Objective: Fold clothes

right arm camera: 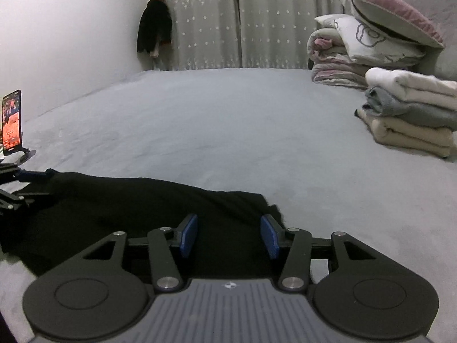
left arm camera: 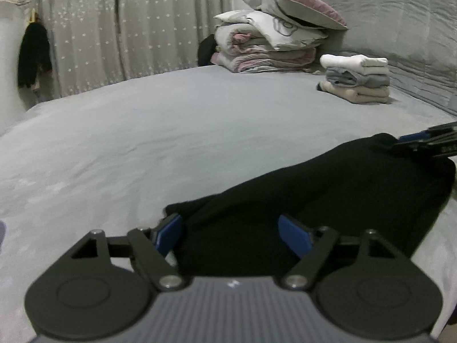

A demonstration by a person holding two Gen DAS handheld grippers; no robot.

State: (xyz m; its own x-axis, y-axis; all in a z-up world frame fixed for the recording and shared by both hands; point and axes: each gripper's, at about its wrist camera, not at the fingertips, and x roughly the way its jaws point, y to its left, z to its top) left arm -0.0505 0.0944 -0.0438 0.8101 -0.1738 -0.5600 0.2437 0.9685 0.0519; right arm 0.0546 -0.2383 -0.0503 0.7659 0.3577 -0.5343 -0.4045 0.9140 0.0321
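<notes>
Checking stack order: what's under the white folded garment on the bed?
Under the white folded garment lies a grey one, then a beige one on the bed. Anything below or behind the stack is hidden.

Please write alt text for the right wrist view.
The open right claw hovers over a black garment lying on a grey bed. Folded clothes and bedding are stacked at right; a phone stands at left.
</notes>
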